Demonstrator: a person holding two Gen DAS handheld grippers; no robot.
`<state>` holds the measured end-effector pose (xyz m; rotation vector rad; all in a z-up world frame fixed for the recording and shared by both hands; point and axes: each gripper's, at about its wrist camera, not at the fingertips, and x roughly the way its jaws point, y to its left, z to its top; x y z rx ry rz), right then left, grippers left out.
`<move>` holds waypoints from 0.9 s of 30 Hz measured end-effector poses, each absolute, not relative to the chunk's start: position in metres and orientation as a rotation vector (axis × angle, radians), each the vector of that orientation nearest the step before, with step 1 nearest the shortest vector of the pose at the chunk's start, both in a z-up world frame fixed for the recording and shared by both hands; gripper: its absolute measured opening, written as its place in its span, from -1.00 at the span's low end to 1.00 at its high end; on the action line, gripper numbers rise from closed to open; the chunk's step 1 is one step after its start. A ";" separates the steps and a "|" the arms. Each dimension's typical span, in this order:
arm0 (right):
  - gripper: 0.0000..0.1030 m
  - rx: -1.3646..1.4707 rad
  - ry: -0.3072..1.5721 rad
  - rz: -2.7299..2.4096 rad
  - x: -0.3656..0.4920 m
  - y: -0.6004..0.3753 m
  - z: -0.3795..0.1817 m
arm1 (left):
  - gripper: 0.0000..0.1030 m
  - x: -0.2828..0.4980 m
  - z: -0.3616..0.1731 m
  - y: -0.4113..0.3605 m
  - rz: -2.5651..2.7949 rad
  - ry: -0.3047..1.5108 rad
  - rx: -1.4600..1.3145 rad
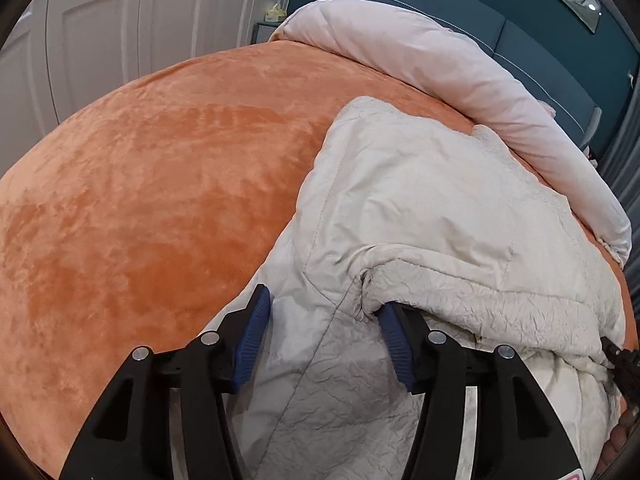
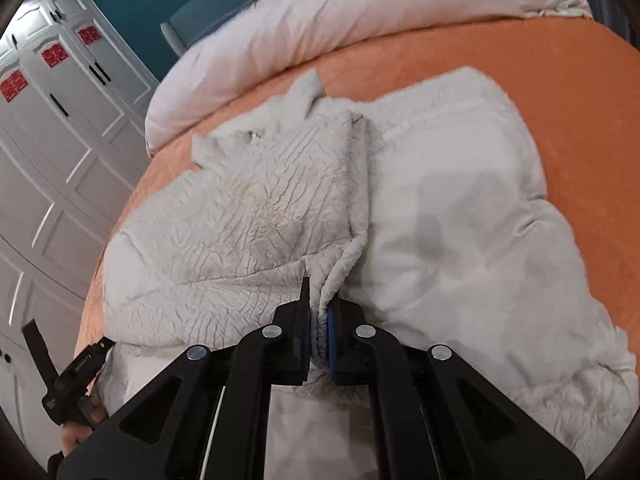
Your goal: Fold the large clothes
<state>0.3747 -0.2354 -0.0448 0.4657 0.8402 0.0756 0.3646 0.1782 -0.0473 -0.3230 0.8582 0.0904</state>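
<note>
An orange velvety bedspread [image 1: 160, 184] covers the bed. A pale pink duvet [image 1: 460, 76], rolled into a long bolster, lies along the bed's head edge, against a teal padded headboard [image 1: 520, 40]. White panelled wardrobe doors [image 2: 60, 152] with black handles and red paper squares stand beside the bed. A small yellow-green box [image 1: 275, 13] sits near the bed's far corner.

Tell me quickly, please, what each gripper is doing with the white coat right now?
Left gripper: jaws apart, astride a part of the white coat, pads not pressing it.
Right gripper: shut on a bunched edge of the coat.
</note>
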 end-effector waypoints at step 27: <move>-0.78 0.345 0.802 0.072 0.374 -0.204 -0.030 | 0.16 0.382 -0.055 0.192 0.157 0.873 -0.420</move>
